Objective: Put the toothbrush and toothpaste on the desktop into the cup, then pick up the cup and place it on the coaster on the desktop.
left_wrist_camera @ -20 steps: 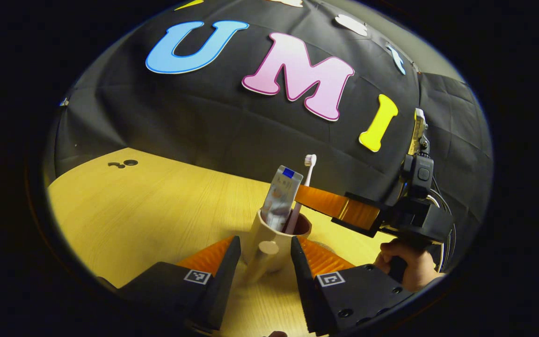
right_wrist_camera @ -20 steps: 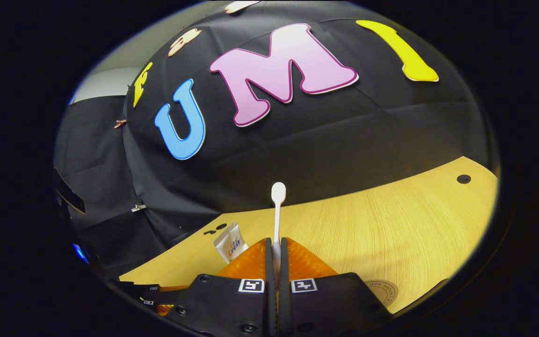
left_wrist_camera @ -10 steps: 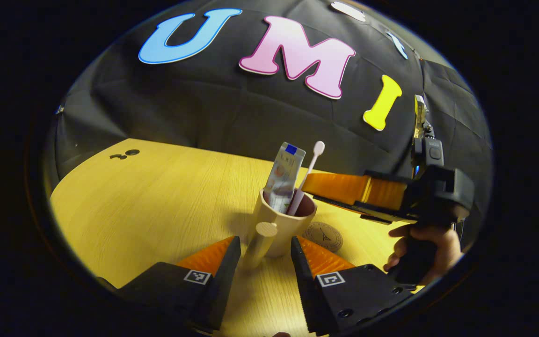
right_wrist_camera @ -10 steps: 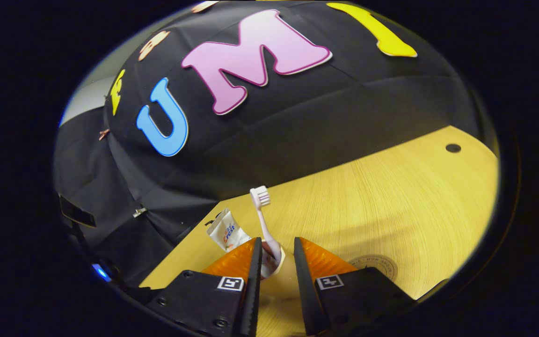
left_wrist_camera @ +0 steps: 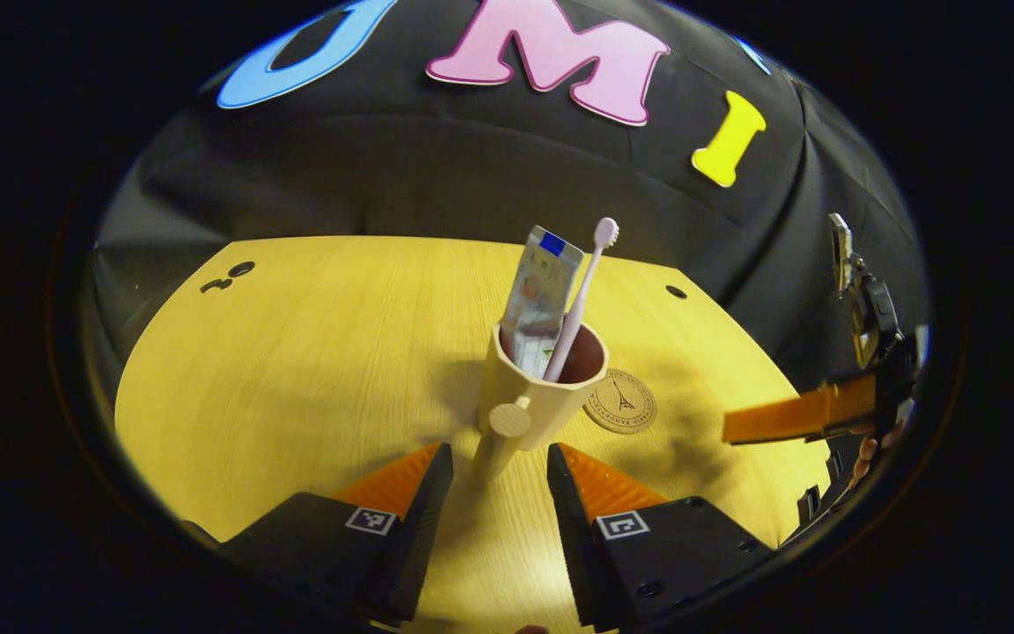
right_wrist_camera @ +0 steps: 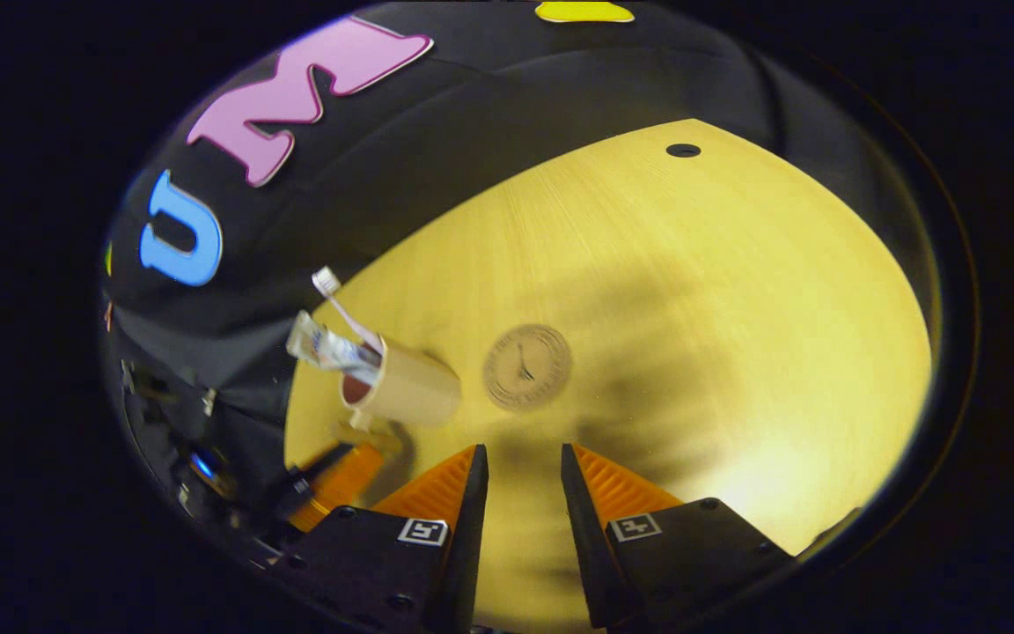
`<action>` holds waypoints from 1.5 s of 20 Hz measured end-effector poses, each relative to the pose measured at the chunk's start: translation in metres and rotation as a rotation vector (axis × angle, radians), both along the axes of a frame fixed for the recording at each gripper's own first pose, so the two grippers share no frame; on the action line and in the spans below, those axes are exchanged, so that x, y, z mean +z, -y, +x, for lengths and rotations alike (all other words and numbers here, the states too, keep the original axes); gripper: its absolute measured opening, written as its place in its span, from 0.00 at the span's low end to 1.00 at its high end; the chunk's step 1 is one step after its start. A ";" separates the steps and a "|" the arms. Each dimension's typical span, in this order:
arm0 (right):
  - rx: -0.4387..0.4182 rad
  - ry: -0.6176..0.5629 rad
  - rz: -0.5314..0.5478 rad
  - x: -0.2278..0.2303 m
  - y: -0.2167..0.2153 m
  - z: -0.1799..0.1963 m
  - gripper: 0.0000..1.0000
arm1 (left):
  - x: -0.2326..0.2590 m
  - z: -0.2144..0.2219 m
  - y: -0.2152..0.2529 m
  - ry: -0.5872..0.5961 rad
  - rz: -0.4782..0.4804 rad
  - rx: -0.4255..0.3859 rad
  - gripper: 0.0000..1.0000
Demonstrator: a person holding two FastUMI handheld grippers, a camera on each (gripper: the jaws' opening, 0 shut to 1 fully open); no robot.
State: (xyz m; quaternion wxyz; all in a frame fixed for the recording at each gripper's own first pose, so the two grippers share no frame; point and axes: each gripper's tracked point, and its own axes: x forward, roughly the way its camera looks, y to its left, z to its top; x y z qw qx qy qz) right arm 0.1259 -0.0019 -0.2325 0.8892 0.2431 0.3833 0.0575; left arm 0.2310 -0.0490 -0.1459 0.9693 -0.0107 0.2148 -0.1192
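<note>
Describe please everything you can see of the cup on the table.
The cup is beige outside and dark reddish inside, seemingly plastic or ceramic, with a peg-like handle ending in a round knob. It stands upright on the wooden table, beside the round coaster, not on it. A toothpaste tube and a pink toothbrush lean inside. No gripper touches it.

The cup [left_wrist_camera: 535,387] stands on the counter [left_wrist_camera: 313,352], with the toothpaste [left_wrist_camera: 540,295] and the toothbrush [left_wrist_camera: 582,295] standing in it, the toothbrush to the right of the toothpaste in the left gripper view. The cup's handle [left_wrist_camera: 500,436] points toward the near side, reaching between the spread fingers of the left tool [left_wrist_camera: 496,475]. The coaster [left_wrist_camera: 620,401] lies flat on the counter just right of the cup, apart from it. The right tool [left_wrist_camera: 789,416] hangs farther right, well apart from the cup. In the right gripper view, the coaster [right_wrist_camera: 527,366] lies beyond the parted fingers of the right tool [right_wrist_camera: 520,480], with the cup [right_wrist_camera: 401,387] to its left.
</note>
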 end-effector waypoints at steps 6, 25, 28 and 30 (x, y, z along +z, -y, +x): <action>0.105 -0.081 -0.098 -0.022 0.028 -0.093 0.52 | -0.002 0.006 -0.003 -0.075 0.133 -0.035 0.68; -0.003 -0.111 -0.067 -0.038 0.049 -0.118 0.51 | -0.013 0.038 0.012 -0.327 0.317 -0.140 0.42; 0.000 -0.121 -0.068 -0.042 0.047 -0.121 0.52 | -0.014 0.037 0.010 -0.344 0.319 -0.130 0.28; 0.002 -0.125 -0.067 -0.043 0.047 -0.123 0.52 | -0.013 0.038 0.010 -0.334 0.319 -0.118 0.24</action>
